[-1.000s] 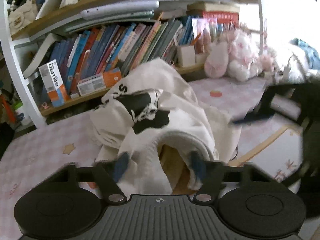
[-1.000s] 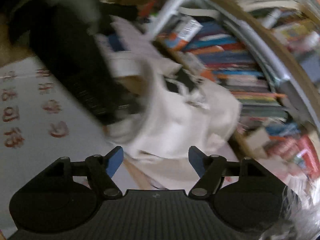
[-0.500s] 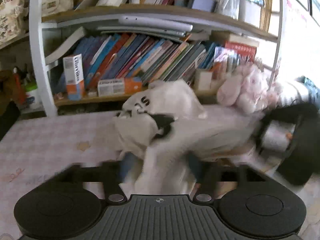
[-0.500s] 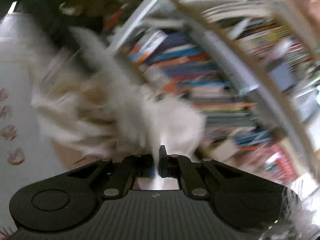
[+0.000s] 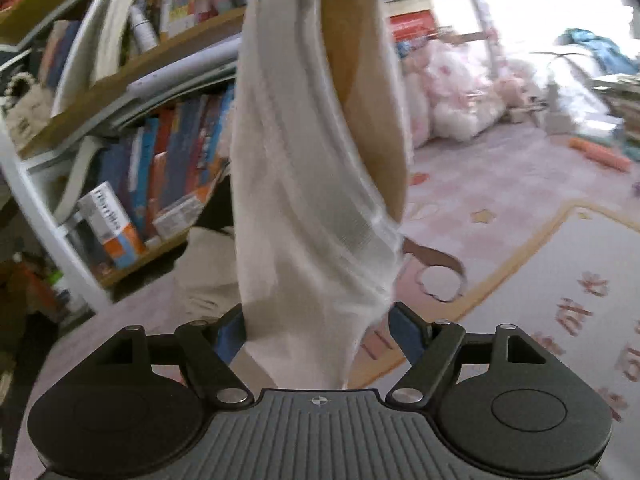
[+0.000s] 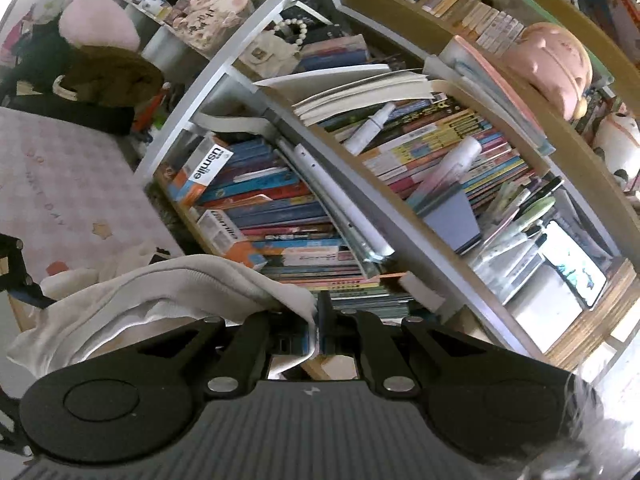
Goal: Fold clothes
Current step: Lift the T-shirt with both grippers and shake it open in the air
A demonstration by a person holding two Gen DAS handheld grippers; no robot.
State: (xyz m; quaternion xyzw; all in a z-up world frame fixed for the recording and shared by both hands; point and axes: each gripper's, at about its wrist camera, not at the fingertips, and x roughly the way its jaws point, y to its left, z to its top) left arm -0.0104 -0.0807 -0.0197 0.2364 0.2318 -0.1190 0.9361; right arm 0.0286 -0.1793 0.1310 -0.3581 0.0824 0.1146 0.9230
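Garment: cream-white soft cotton top hangs in front of the wooden bookshelf | right gripper pinches its edge | left gripper spread, cloth draped between | advice: left should clamp a matching edge and spread flat.

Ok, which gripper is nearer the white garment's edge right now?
Right. The right gripper is shut on the white garment, pinching its edge. The left gripper is open, with the hanging cloth draped between its fingers, ungripped.
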